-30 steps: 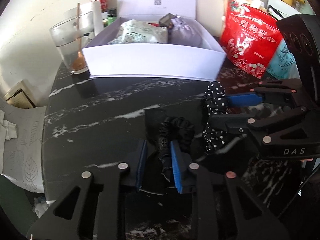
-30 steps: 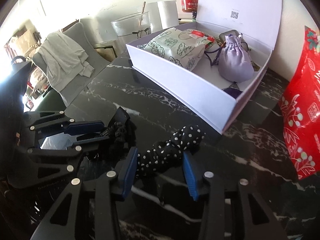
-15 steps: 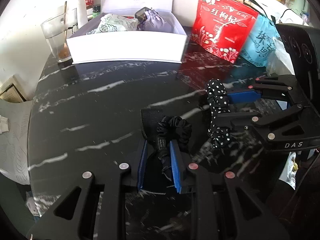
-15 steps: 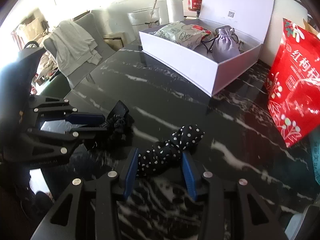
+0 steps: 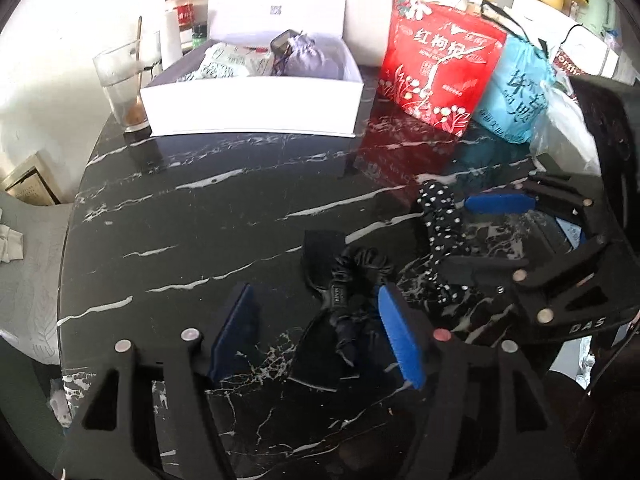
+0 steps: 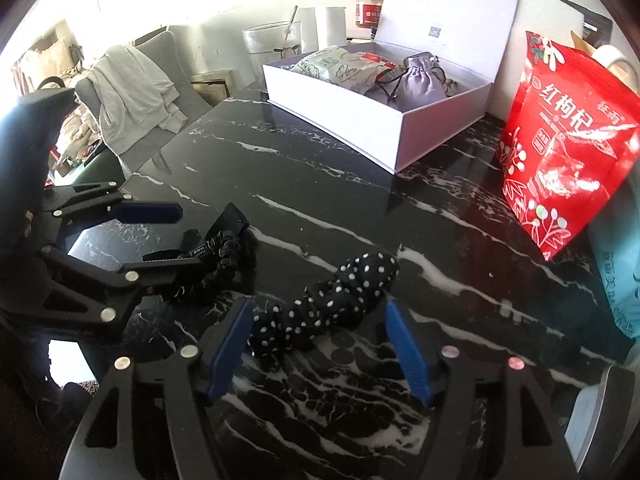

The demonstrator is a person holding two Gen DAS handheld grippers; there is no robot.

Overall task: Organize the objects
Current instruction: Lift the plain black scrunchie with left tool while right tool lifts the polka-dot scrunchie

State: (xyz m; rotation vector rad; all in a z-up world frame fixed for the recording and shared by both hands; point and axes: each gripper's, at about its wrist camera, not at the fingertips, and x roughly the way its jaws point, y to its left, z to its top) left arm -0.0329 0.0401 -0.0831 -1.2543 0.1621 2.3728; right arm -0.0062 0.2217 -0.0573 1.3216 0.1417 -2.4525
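Observation:
A black scrunchie (image 5: 356,280) with a small label lies on the black marble table, also seen in the right wrist view (image 6: 220,264). My left gripper (image 5: 316,320) is open around it, its blue pads apart. A black polka-dot scrunchie (image 6: 332,304) lies beside it, also seen in the left wrist view (image 5: 440,236). My right gripper (image 6: 316,344) is open around the polka-dot scrunchie, which rests on the table. An open white box (image 5: 252,100) at the back holds a patterned pouch (image 5: 228,64) and a lilac drawstring bag (image 5: 304,60).
A glass with a spoon (image 5: 122,84) stands left of the box. A red snack bag (image 5: 440,68) and a blue bag (image 5: 516,92) stand at the back right. A jar (image 5: 180,12) stands behind the box. A chair with cloth (image 6: 132,92) is beyond the table edge.
Both grippers have pulled back from the box toward the near table edge. Both have opened and let go of their scrunchies, which now lie on the table.

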